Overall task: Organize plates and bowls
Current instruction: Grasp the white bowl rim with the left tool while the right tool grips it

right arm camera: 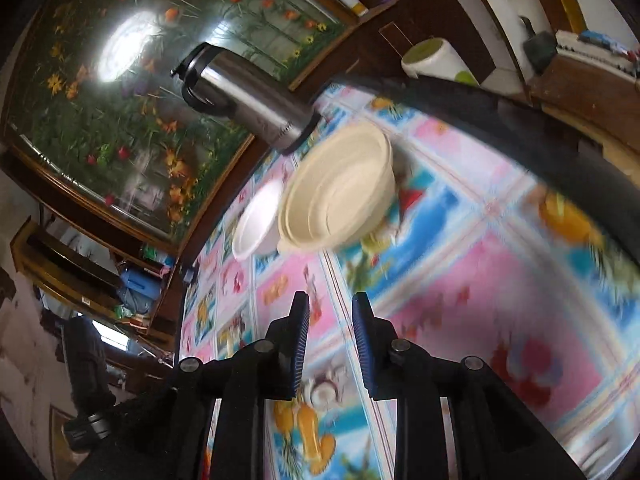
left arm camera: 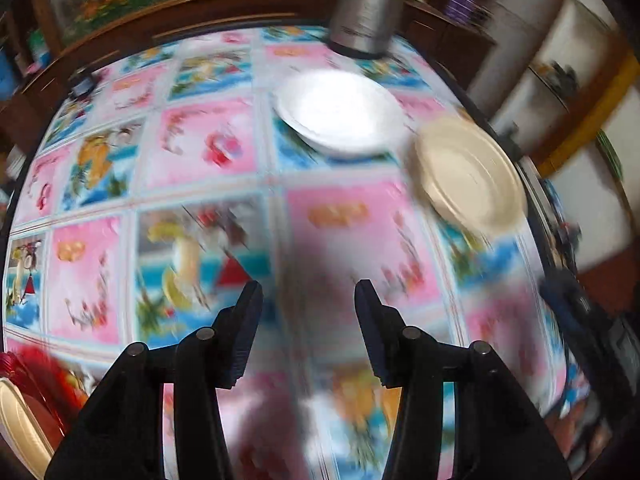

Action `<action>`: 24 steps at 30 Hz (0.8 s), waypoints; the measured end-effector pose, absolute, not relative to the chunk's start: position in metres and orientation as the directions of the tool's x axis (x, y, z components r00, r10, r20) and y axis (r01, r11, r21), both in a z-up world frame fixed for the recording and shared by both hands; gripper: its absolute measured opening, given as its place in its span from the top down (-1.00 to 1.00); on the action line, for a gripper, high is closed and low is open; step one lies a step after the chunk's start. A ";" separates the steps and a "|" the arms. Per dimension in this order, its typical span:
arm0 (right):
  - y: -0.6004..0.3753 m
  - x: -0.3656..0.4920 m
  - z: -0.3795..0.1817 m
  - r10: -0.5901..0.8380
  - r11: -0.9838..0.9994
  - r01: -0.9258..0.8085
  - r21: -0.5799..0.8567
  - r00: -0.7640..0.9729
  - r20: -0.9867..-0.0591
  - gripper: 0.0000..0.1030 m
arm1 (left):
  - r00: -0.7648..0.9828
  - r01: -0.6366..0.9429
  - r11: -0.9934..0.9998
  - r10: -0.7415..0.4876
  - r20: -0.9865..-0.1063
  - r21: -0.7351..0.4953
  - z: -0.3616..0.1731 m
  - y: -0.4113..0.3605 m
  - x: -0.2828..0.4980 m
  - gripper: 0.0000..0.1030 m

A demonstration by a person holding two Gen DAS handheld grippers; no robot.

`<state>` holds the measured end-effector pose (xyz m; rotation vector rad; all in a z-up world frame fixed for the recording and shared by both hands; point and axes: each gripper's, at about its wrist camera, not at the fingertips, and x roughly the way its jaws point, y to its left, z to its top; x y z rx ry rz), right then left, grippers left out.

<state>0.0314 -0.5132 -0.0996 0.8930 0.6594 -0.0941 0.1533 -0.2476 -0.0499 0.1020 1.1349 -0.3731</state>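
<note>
Two dishes sat together near the desk's far edge: a white bowl point(left arm camera: 340, 114) and a cream bowl point(left arm camera: 470, 174) just beside it, toward the right edge. A steel flask point(left arm camera: 366, 8) stood behind the white one. Your left gripper point(left arm camera: 308, 292) hung over the patterned cloth point(left arm camera: 200, 140), jaws moderately apart, nothing between. Your right gripper point(right arm camera: 330, 304) showed a narrow gap, also empty. Motion blur hid finer detail.

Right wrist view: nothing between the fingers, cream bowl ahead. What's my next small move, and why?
Probably ease the right hand-held gripper forward toward the cream bowl's near rim. Its jaws stand apart and empty, and the bowl sits ahead, overlapping the white bowl in this view, beside the steel flask.
</note>
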 end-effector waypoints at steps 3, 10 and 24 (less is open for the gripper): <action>-0.504 0.056 -0.086 0.242 0.650 0.283 0.705 0.803 -0.545 0.34 | 0.416 0.229 0.967 -0.199 -0.887 -0.109 -0.045 -0.233 0.192 0.11; -0.448 0.154 -0.086 0.433 0.596 0.173 0.784 0.754 -0.495 0.28 | 0.462 0.110 0.989 -0.144 -0.875 -0.104 -0.039 -0.226 0.266 0.11; -0.452 0.219 -0.143 0.320 0.462 0.396 0.794 0.760 -0.565 0.07 | 0.388 0.192 0.967 -0.230 -0.892 -0.166 -0.079 -0.276 0.325 0.05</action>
